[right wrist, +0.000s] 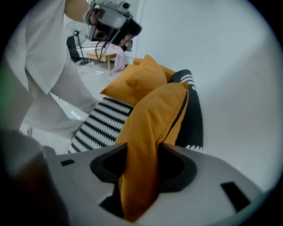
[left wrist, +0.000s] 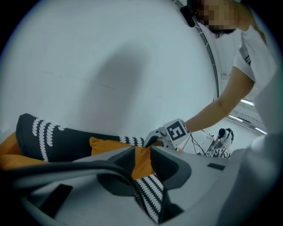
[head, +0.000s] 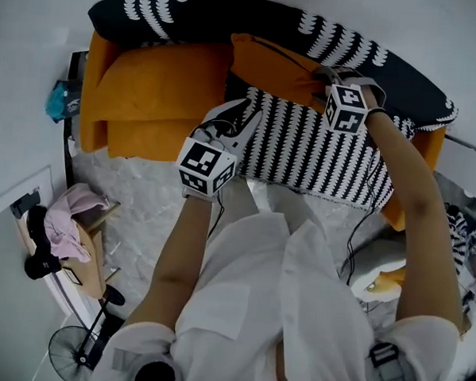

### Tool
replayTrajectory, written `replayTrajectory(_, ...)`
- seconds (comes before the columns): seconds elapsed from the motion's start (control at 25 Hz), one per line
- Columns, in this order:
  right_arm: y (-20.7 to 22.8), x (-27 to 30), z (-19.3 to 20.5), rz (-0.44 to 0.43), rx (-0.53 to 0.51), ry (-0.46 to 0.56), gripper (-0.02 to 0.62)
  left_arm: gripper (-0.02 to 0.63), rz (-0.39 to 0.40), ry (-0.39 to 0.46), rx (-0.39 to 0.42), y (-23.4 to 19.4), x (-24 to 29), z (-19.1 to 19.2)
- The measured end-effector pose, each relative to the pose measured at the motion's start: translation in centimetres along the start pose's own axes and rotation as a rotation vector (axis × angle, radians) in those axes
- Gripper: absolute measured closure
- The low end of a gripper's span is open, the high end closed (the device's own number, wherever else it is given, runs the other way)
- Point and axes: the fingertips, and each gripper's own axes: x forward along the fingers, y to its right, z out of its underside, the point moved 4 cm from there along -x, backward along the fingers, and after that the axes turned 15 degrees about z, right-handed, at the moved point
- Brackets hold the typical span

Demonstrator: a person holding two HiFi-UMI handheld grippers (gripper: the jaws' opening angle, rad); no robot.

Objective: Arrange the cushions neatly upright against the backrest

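An orange cushion (head: 269,61) leans on the black backrest with white pattern (head: 231,18). My right gripper (head: 322,74) is shut on its right edge; orange fabric (right wrist: 146,132) fills the jaws. In front of it lies a black-and-white striped cushion (head: 312,150), flat on the seat. My left gripper (head: 252,116) is shut on that cushion's top left corner, and striped fabric (left wrist: 152,190) sits pinched between the jaws with orange cloth (left wrist: 142,161) showing just beyond. The right gripper's marker cube (left wrist: 176,130) shows in the left gripper view.
Two more orange cushions (head: 160,82) fill the sofa's left half. A wooden stool with pink cloth (head: 77,225) and a floor fan (head: 67,348) stand at the left on the marble floor. A cable (head: 355,232) hangs by the sofa's front. Striped fabric (head: 463,229) lies at far right.
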Motion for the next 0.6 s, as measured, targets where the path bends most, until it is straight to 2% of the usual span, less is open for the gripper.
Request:
replayTrajectory(0.24, -2.6, 5.4, 3.9, -0.05, -0.115, -0.006, 0.387, 0.488, -0.021, -0.005, -0.023, -1.4, 2.1, 1.9)
replayTrajectory(0.6, -5.6, 14.3, 6.6, -0.061, -0.126, 0.001, 0.379, 0.488, -0.084, 0.015, -0.107, -5.5, 3.3, 6.4)
